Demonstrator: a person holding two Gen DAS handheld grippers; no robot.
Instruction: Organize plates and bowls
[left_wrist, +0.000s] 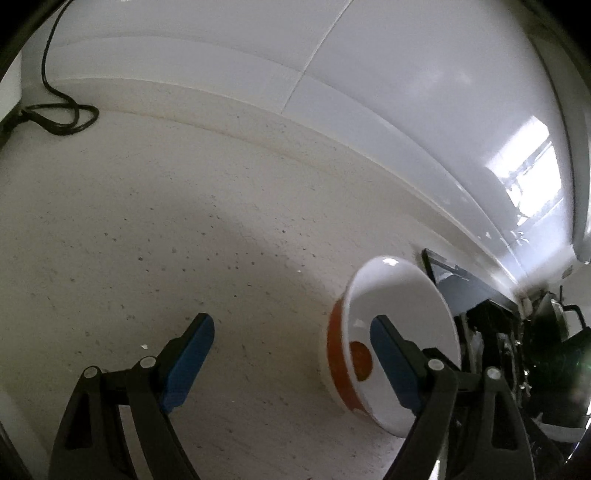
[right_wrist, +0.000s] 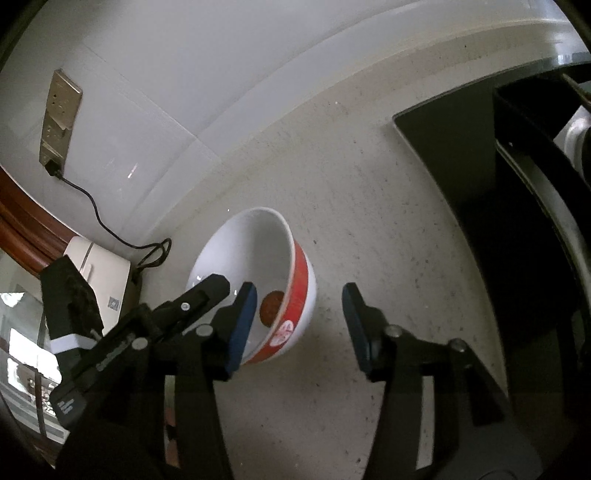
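Observation:
A white bowl with a red band outside and a red spot at its bottom stands on the speckled countertop. My left gripper is open wide; its right finger hangs over the bowl's inside, and its left one is over bare counter. In the right wrist view the bowl sits just ahead of my right gripper, which is open. The bowl's red wall lies between its blue pads, clear of the right pad. A black finger of the left gripper reaches in over the bowl's left rim.
A black rack or tray with a white dish fills the right side. On the left, a wall socket feeds a black cable to a white box. A tiled wall backs the counter.

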